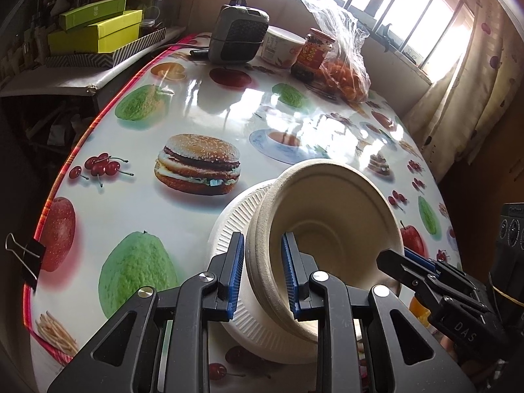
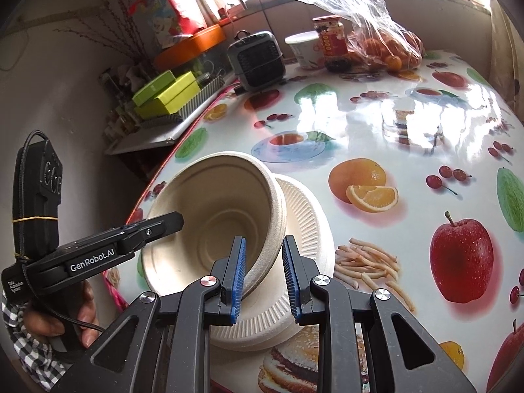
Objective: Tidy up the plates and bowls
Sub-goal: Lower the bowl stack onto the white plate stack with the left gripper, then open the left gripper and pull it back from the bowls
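A stack of beige paper bowls [image 1: 327, 203] [image 2: 213, 203] sits over a pile of white ribbed paper plates [image 1: 235, 216] [image 2: 304, 216] on the fruit-print table. Whether the bowls touch the plates I cannot tell. My left gripper [image 1: 262, 262] is shut on the bowls' rim on its near side. My right gripper [image 2: 263, 262] is shut on the opposite side of the same rim. Each gripper shows in the other's view: the right gripper [image 1: 386, 258] at the bowls' far rim, the left gripper [image 2: 173, 221] over the bowls' mouth, held by a hand [image 2: 85, 311] in a checked sleeve.
At the table's far end stand a grey fan heater [image 1: 239, 32], a white tub [image 1: 278, 46], a red-labelled jar [image 1: 314, 52] and a plastic bag of oranges [image 1: 347, 78]. Green boxes [image 1: 95, 32] lie on a side shelf. A binder clip [image 1: 26, 255] grips the table's pink edge.
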`<state>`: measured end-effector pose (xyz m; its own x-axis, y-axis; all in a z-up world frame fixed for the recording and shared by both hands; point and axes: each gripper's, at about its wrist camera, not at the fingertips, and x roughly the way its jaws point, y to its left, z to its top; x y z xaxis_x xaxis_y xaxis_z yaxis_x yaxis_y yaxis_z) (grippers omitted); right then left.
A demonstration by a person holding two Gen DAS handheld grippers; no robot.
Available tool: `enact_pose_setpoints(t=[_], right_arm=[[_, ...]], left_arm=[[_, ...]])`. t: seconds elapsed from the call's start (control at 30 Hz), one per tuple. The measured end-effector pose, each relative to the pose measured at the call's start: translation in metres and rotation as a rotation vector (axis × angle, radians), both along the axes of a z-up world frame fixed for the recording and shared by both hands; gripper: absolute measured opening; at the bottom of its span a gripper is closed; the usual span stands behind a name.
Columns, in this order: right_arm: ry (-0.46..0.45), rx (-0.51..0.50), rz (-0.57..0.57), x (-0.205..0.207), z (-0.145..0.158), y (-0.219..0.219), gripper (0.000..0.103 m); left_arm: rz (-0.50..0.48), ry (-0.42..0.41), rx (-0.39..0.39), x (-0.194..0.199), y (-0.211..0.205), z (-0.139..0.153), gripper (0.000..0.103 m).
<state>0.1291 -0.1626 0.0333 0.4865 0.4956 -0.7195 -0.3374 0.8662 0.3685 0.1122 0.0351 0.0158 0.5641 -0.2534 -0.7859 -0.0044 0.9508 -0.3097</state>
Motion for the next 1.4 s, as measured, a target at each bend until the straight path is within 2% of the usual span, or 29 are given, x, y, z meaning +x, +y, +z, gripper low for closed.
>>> enact_pose_setpoints(t=[0.2,0.27,0.33,0.5,0.6,0.93,1.07,1.17,1.4], right_arm=[[0.000,0.002,-0.008,-0.001,-0.001,-0.001,0.023],[0.000,0.003,-0.008,-0.001,-0.001,-0.001,0.022],[0.000,0.003,-0.008,-0.001,-0.001,-0.001,0.023],[0.000,0.003,-0.008,-0.001,-0.001,-0.002,0.023],[-0.002,0.001,-0.012,-0.001,0.000,-0.002,0.027],[-0.007,0.015,-0.027,-0.001,0.001,-0.005,0.043],[-0.015,0.022,-0.028,-0.002,0.002,-0.006,0.045],[-0.031,0.023,-0.037,-0.005,0.004,-0.007,0.050],[-0.067,0.023,-0.043,-0.014,0.007,-0.008,0.051]], left_arm=[[-0.001,0.002,-0.003,0.001,-0.001,-0.001,0.025],[-0.003,0.000,-0.006,0.001,0.000,-0.001,0.026],[-0.003,-0.001,-0.007,0.001,0.000,-0.001,0.033],[-0.003,-0.003,-0.009,0.002,0.000,-0.001,0.037],[-0.002,-0.006,-0.010,0.002,0.001,-0.001,0.044],[0.003,-0.012,-0.012,0.002,0.002,0.000,0.050],[0.004,-0.026,-0.008,-0.001,0.003,0.002,0.051],[0.016,-0.046,0.018,-0.005,0.003,0.005,0.053],[0.043,-0.094,0.072,-0.018,0.006,0.011,0.055]])
